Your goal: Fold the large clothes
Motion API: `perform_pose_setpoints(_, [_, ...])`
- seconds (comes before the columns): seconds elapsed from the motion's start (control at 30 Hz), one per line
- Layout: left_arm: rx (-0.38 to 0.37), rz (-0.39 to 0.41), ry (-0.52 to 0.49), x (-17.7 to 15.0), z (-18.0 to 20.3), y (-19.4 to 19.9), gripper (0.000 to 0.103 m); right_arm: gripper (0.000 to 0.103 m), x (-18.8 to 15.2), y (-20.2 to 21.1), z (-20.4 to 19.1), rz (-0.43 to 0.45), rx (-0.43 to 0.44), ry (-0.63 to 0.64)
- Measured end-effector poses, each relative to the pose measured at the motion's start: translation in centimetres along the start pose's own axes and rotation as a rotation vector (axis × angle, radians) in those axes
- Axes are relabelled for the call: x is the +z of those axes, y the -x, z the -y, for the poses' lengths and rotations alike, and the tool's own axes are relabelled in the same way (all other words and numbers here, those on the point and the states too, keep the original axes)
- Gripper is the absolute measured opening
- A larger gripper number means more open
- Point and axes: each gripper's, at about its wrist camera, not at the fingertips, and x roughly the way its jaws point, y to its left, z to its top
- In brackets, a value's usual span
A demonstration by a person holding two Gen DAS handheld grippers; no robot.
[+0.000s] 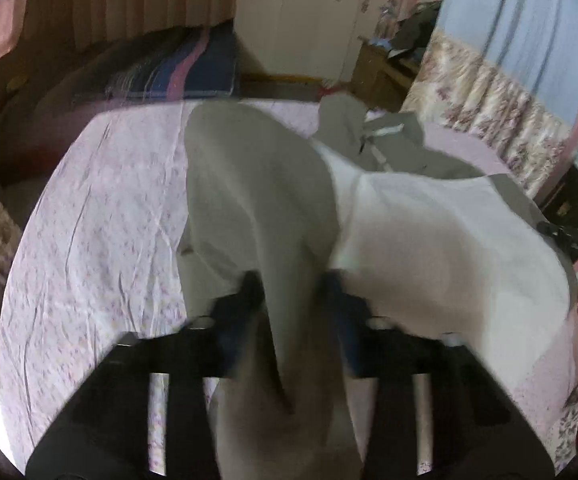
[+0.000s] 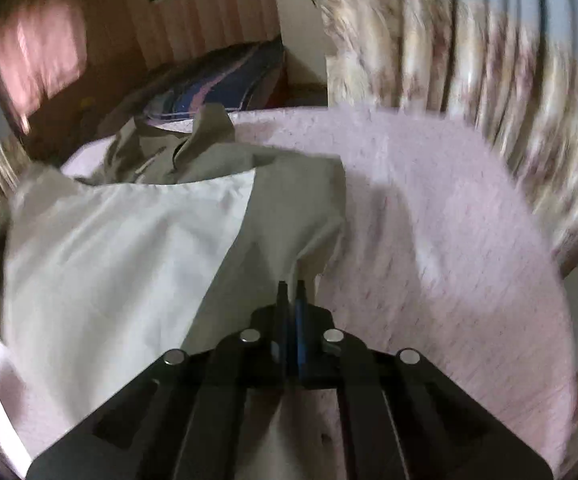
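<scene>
Left gripper pinching a thick fold of the grey jacket (pale lining showing), raised over the pink floral bedsheet; right gripper clamped tight on the jacket's other corner; risk: the lifted hem may slip or sag unevenly if either hand outpaces the other; striped bedding and curtains lie beyond, obstructing nothing.

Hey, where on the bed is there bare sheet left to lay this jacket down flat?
Bare pink floral sheet lies between the grey jacket and the striped pillow. More bare sheet runs from the jacket's edge to the floral curtain. The middle is crowded: jacket fabric held in the left gripper and right gripper.
</scene>
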Motion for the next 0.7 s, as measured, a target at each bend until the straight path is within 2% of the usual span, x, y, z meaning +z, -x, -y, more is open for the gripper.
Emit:
perform_pose_setpoints(0.03, [0.012,0.019,-0.005,0.2,0.1,0.4,0.011,0.001,0.5,0.9,-0.6,0.055,-0.024,0.026])
perform_pose_setpoints(0.1, [0.056,0.08,-0.016,0.8,0.4,1.4,0.008,0.001,1.6,3.0,-1.3,0.171,-0.073,0.058])
perform_pose_setpoints(0.17, [0.14,0.146,-0.037,1.3,0.8,1.9,0.007,0.001,2.4,4.5,-2.3,0.269,-0.173,0.112])
perform_pose_setpoints(0.2, [0.19,0.146,-0.045,1.6,0.8,1.3,0.006,0.001,2.7,4.2,-2.4,0.258,-0.193,0.122])
perform_pose_setpoints(0.23, [0.219,0.108,-0.047,1.8,0.5,-0.1,0.006,0.001,2.8,3.3,-2.2,0.231,-0.199,0.116])
perform_pose_setpoints(0.33, [0.218,0.027,-0.035,1.3,-0.2,-3.5,0.009,0.001,1.9,-1.7,-1.0,0.068,-0.193,0.088])
perform_pose_setpoints(0.4, [0.251,0.031,-0.066,1.0,0.5,-3.9,0.011,0.003,0.7,-4.6,-0.5,-0.059,-0.169,0.081])
perform_pose_setpoints(0.43, [0.261,0.037,-0.068,1.0,0.6,-3.7,0.011,0.005,0.2,-5.0,-0.3,-0.08,-0.172,0.082])
perform_pose_setpoints(0.47, [0.281,0.05,-0.063,1.1,0.8,-3.1,0.018,0.008,-0.2,-4.7,-0.2,-0.081,-0.166,0.074])
perform_pose_setpoints(0.5, [0.311,0.059,-0.057,1.1,1.0,-2.5,0.043,0.018,-0.2,-3.9,0.0,-0.062,-0.162,0.056])
perform_pose_setpoints(0.53, [0.354,0.079,-0.05,1.2,1.1,-1.3,0.081,0.041,-0.3,-2.4,0.3,-0.026,-0.144,0.028])
perform_pose_setpoints(0.57, [0.375,0.105,-0.044,0.9,1.0,-0.1,0.097,0.055,-0.4,-0.5,0.4,0.021,-0.13,-0.001])
perform_pose_setpoints(0.6, [0.393,0.143,-0.04,0.6,1.2,1.1,0.1,0.076,-0.6,1.0,0.4,0.065,-0.128,-0.019])
perform_pose_setpoints(0.63, [0.408,0.185,-0.033,0.3,1.7,2.7,0.1,0.081,-0.9,3.2,0.2,0.119,-0.121,-0.04])
perform_pose_setpoints(0.7, [0.418,0.209,-0.014,-0.1,2.7,4.4,0.1,0.084,-1.9,5.8,-0.2,0.172,-0.084,-0.073])
